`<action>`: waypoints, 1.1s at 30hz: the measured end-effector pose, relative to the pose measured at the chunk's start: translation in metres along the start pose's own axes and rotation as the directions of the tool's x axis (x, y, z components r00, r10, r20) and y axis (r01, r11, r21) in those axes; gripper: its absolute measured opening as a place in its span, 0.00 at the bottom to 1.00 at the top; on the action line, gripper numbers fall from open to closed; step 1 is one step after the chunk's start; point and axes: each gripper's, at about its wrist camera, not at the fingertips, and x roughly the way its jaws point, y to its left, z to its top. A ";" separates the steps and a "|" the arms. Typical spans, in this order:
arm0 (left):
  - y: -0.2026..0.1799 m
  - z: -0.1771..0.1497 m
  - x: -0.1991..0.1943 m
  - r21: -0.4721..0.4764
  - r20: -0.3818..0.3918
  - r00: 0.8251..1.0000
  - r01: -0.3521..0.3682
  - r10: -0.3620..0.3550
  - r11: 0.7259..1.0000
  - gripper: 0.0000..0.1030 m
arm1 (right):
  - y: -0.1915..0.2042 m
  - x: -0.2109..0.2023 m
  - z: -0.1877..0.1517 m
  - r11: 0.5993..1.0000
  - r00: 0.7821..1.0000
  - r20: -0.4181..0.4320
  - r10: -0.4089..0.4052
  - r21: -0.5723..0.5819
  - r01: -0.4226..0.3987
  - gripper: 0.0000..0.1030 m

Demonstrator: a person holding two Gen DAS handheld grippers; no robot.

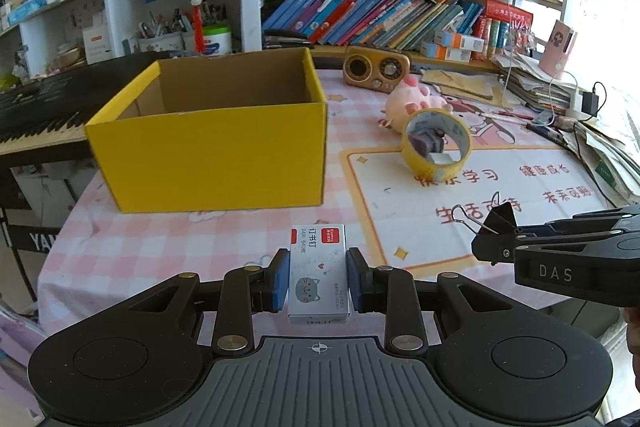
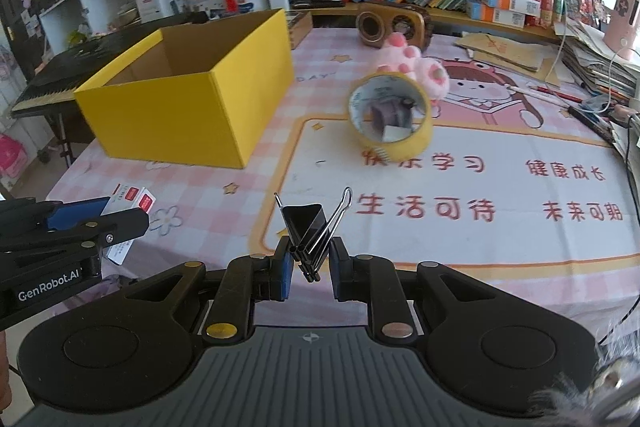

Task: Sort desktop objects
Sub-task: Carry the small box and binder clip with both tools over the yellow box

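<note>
My left gripper (image 1: 318, 281) is shut on a small white staple box (image 1: 318, 267) with a red label and a cat drawing, held above the pink checked tablecloth. My right gripper (image 2: 308, 269) is shut on a black binder clip (image 2: 310, 229) with wire handles; both also show in the left wrist view (image 1: 494, 223). The left gripper with the staple box (image 2: 128, 201) shows at the left of the right wrist view. An open yellow cardboard box (image 1: 212, 147) (image 2: 188, 107) stands ahead on the left; its inside looks empty. A yellow tape roll (image 1: 436, 143) (image 2: 390, 117) stands on edge, small things inside it.
A pink plush toy (image 1: 412, 99) lies behind the tape roll. A gold retro speaker (image 1: 376, 69) stands at the back. Paper stacks, pens and cables (image 1: 560, 99) crowd the right edge. A black keyboard (image 1: 36, 107) sits left of the table. Bookshelves rise behind.
</note>
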 end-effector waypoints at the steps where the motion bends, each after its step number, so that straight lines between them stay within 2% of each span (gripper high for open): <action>1: 0.003 -0.001 -0.002 -0.002 0.000 1.000 -0.002 0.002 1.000 0.27 | 0.003 0.000 -0.001 1.000 1.000 0.000 0.003 -0.004 -0.003 0.17; 20: 0.051 -0.015 -0.021 -0.076 0.017 0.998 -0.060 0.062 0.995 0.27 | 0.061 0.009 0.006 0.991 0.997 -0.013 0.076 -0.113 -0.077 0.17; 27: 0.059 -0.010 -0.018 -0.079 0.023 0.998 -0.059 0.061 0.995 0.27 | 0.069 0.012 0.021 0.988 0.996 0.003 0.093 -0.126 -0.092 0.17; 33: 0.069 0.009 -0.016 -0.066 0.059 0.996 -0.061 0.065 0.996 0.27 | 0.073 0.010 0.050 0.985 0.991 0.063 0.116 -0.134 -0.107 0.17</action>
